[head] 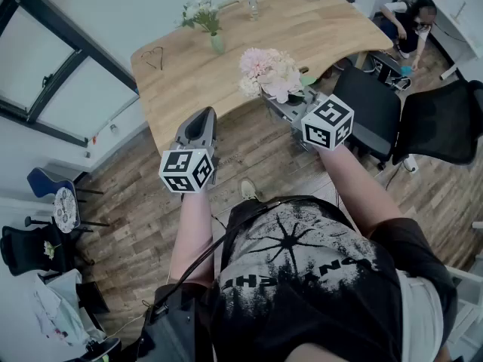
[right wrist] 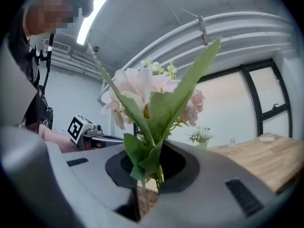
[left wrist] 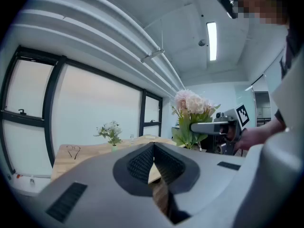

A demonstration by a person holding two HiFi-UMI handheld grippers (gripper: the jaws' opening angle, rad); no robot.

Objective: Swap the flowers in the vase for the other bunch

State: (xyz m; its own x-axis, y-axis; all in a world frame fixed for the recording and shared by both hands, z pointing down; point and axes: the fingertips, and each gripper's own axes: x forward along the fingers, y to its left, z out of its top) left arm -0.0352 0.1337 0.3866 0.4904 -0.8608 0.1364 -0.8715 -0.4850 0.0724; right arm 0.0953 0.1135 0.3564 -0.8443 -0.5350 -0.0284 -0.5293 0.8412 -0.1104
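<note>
Right gripper jaws pinch the pink bunch by its stems; left gripper jaws closed, empty. Shirt print seems illegible.

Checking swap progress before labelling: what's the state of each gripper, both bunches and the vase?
left gripper: shut, nothing between the jaws.
right gripper: shut on the stems of the pink bunch.
pink bunch: upright, held in the air.
white bunch: standing in the vase.
vase: upright on the table, not yet emptied.
</note>
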